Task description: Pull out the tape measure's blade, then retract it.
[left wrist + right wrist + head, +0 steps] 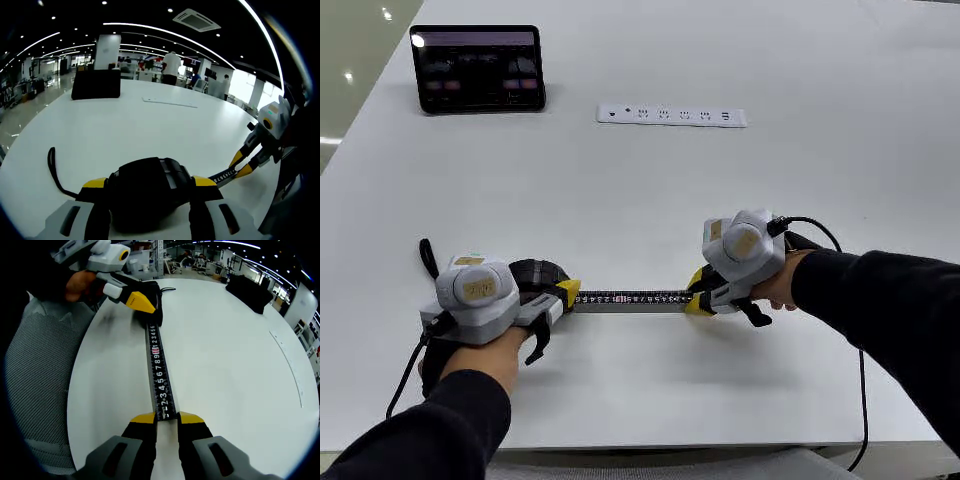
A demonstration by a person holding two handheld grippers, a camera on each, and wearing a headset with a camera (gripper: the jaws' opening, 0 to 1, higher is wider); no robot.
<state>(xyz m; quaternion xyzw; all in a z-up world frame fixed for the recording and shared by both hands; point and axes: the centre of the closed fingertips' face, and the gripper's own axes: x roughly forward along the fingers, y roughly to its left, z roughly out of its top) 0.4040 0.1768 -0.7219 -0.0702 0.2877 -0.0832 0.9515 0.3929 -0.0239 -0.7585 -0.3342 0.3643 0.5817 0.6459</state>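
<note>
A black tape measure case (pixel 538 277) lies on the white table, and my left gripper (pixel 563 296) is shut on it; in the left gripper view the case (pixel 147 192) sits between the yellow-tipped jaws. Its blade (pixel 632 298) is drawn out to the right, printed numbers up. My right gripper (pixel 696 303) is shut on the blade's end. In the right gripper view the blade (pixel 160 375) runs from the jaws away to the case (pixel 151 300), and my left gripper (pixel 132 296) holds it there. A black wrist strap (pixel 54 170) trails from the case.
A black tablet (pixel 477 68) stands at the back left of the table (pixel 650 190). A white power strip (pixel 671 116) lies at the back centre. A black cable (pixel 825 236) runs from the right gripper. People stand in the far room in the left gripper view.
</note>
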